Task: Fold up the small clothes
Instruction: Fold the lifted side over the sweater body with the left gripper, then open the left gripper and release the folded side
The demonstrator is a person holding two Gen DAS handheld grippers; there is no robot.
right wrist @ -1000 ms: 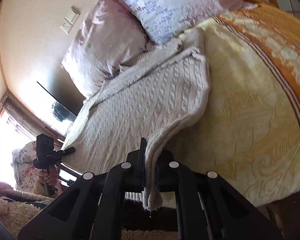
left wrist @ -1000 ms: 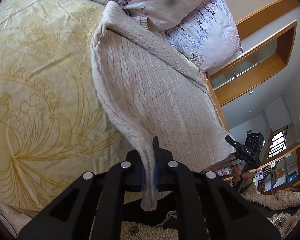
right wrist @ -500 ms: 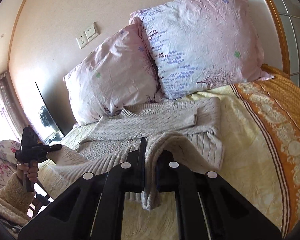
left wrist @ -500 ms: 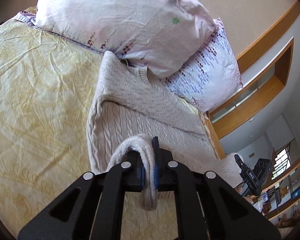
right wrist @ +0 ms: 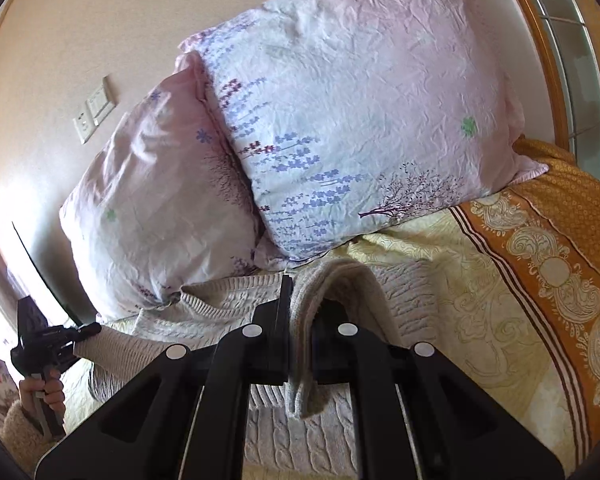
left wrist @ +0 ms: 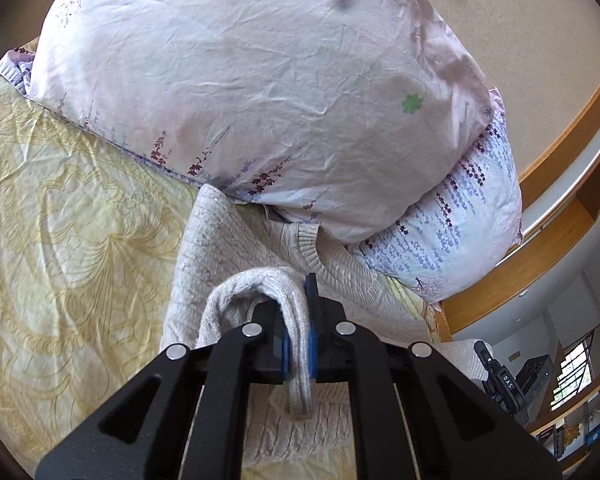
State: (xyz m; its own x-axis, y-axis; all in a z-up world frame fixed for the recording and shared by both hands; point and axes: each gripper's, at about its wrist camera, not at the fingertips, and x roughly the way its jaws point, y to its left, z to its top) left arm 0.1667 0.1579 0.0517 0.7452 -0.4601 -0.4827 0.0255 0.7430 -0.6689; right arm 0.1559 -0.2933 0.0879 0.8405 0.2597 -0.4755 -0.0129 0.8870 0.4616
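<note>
Bottom-to-top fold of a sweater on a bed. The left claw [left wrist: 298, 354] is clamped on one hem corner of the cream cable-knit sweater [left wrist: 236, 248]; the right claw [right wrist: 300, 354] is clamped on the other corner. The sweater lies flat on the yellow bedspread [left wrist: 72, 240], its ribbed neckline [left wrist: 312, 246] at 12 o'clock, touching the lower edge of the pink pillow [left wrist: 260, 92]. In the right wrist view the second pillow [right wrist: 360, 120] stands at 12 o'clock, and the left claw appears at 9 o'clock with knit trailing from it.

To do the step well, both corners should travel level toward 12 o'clock and land together just short of the neckline, so that the folded edge runs straight. The knit is thick and springy; lowering it onto the body before the claws part should prevent rebound. The pillows crowd the landing zone, so a low approach seems wise. Whether the sleeves lie fully tucked underneath cannot be told.
</note>
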